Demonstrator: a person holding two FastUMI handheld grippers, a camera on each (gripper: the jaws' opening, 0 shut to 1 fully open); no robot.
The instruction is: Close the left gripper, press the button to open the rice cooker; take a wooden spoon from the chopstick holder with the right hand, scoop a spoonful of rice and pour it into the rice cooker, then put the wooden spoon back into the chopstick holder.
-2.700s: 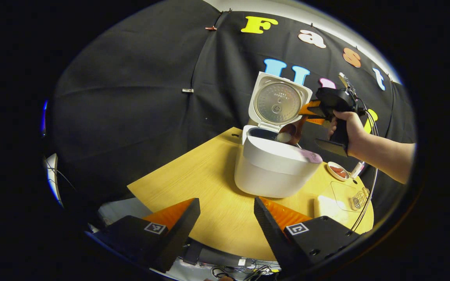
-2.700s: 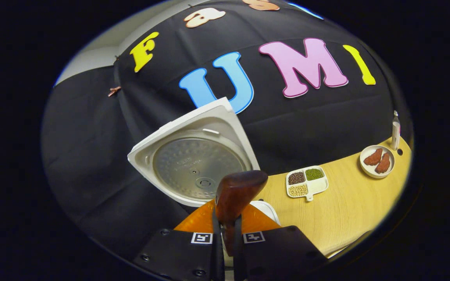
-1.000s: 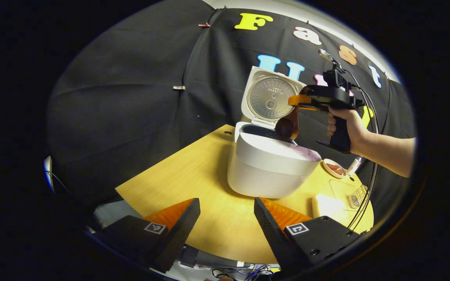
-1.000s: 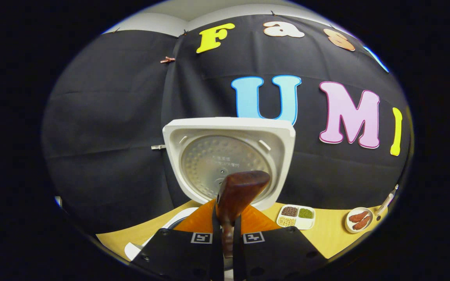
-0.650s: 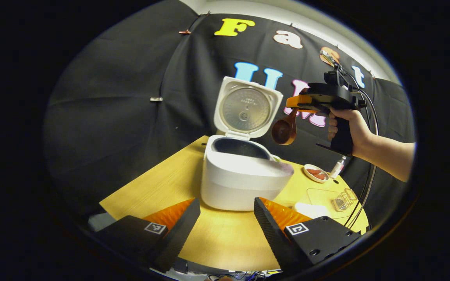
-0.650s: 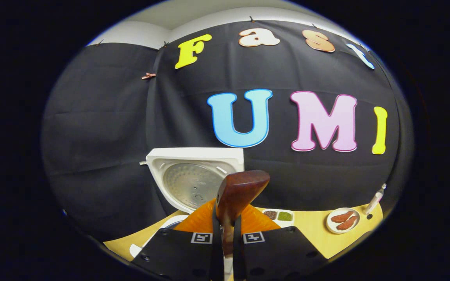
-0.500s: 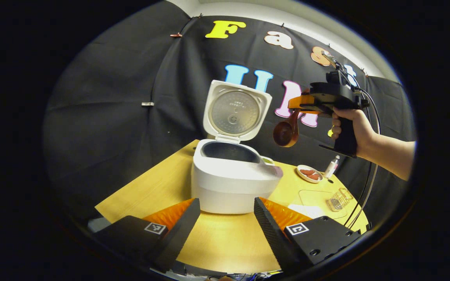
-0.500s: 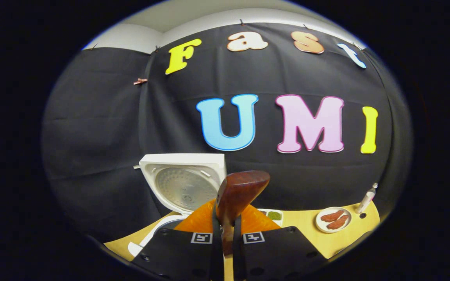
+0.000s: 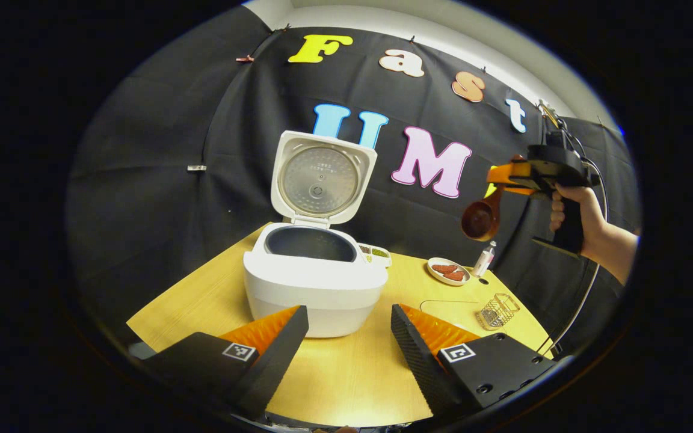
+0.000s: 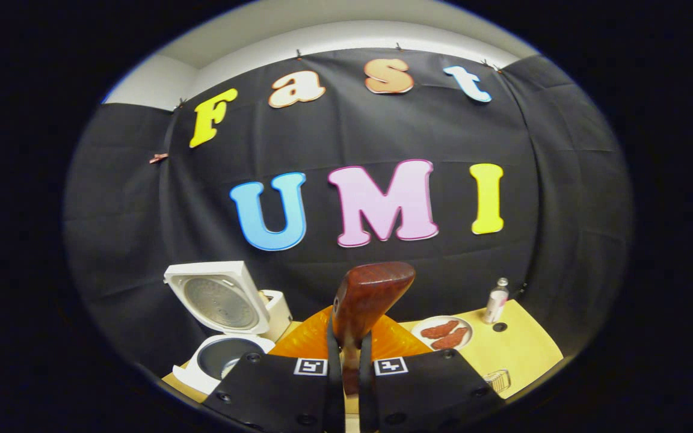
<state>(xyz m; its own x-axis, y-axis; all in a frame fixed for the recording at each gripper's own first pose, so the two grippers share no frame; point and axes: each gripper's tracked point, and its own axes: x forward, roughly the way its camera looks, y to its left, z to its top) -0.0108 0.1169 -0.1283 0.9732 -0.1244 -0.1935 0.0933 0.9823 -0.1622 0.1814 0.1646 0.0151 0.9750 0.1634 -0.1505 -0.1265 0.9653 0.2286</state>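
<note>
Wooden table [image 9: 346,361] carried rice cooker [image 9: 313,282], lid raised, far left of centre. Left gripper [image 9: 346,328] spread wide, empty, near edge. Right gripper [image 10: 346,361] clamped wooden spoon [image 10: 367,297], raised at right above wire chopstick holder [image 9: 497,311].

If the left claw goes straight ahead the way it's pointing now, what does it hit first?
Most likely the rice cooker: its white front sits just beyond the open left claw, a little left of centre, with only bare table between. Depth is hard to judge through the fisheye.
</note>
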